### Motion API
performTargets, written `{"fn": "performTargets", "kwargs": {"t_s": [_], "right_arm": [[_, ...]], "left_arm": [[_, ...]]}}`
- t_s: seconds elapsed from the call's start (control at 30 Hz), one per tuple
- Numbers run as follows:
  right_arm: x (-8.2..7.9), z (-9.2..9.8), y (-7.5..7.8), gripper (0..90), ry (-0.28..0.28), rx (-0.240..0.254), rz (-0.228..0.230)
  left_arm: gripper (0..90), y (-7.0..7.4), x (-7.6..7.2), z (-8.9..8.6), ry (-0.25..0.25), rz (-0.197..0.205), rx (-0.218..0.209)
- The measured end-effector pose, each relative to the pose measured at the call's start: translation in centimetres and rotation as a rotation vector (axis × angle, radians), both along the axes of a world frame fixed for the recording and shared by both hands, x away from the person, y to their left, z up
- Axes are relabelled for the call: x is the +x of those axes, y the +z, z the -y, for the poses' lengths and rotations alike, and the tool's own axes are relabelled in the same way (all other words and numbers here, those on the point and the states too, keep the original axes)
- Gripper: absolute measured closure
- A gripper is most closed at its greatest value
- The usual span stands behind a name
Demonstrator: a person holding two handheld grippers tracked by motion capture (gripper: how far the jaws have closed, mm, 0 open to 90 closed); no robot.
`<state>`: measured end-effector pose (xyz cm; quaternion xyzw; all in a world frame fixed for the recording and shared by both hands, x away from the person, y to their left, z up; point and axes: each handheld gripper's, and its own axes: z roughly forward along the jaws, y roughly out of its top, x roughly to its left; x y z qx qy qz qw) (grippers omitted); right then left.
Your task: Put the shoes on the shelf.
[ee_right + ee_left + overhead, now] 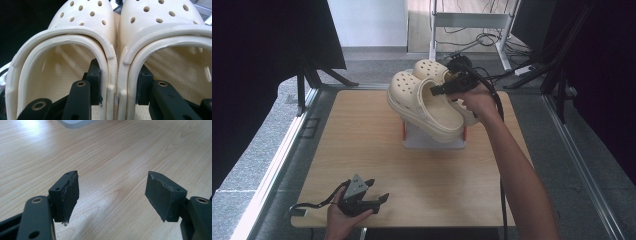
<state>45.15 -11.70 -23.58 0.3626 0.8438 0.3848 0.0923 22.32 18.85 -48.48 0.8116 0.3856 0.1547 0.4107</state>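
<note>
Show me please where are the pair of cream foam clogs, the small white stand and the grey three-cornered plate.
Pair of cream foam clogs (412,92), high view: perforated toe of the nearer clog.
Small white stand (424,141), high view: its pale base.
Grey three-cornered plate (356,185), high view: its flat face, atop the left gripper.

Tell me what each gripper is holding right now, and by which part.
The right gripper pinches the pair of cream clogs together by their adjoining inner side walls, one jaw inside each shoe. The left gripper holds nothing, jaws open above the table.
</note>
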Motion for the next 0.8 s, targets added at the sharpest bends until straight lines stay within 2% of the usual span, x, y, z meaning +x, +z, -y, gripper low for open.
{"fn": "performTargets", "kwargs": {"t_s": [0.13,0.37,0.6,0.8], "right_arm": [[1.4,-0.7,-0.1,65.1,-0.059,-0.022,-0.012],[3.8,-1.6,-0.6,65.0,-0.169,-0.028,-0.028],[5.3,-2.2,-1.3,65.0,-0.287,-0.034,-0.033],[6.1,-2.6,-1.7,65.0,-0.352,-0.04,-0.031]], "left_arm": [[27.6,0.0,-0.1,0.0,-0.001,0.002,-0.004],[27.6,0.0,-0.1,0.0,-0.005,0.002,-0.007],[27.6,0.0,-0.2,-0.1,-0.007,0.005,-0.009],[27.6,0.2,-0.1,-0.2,-0.006,0.014,-0.012]]}}
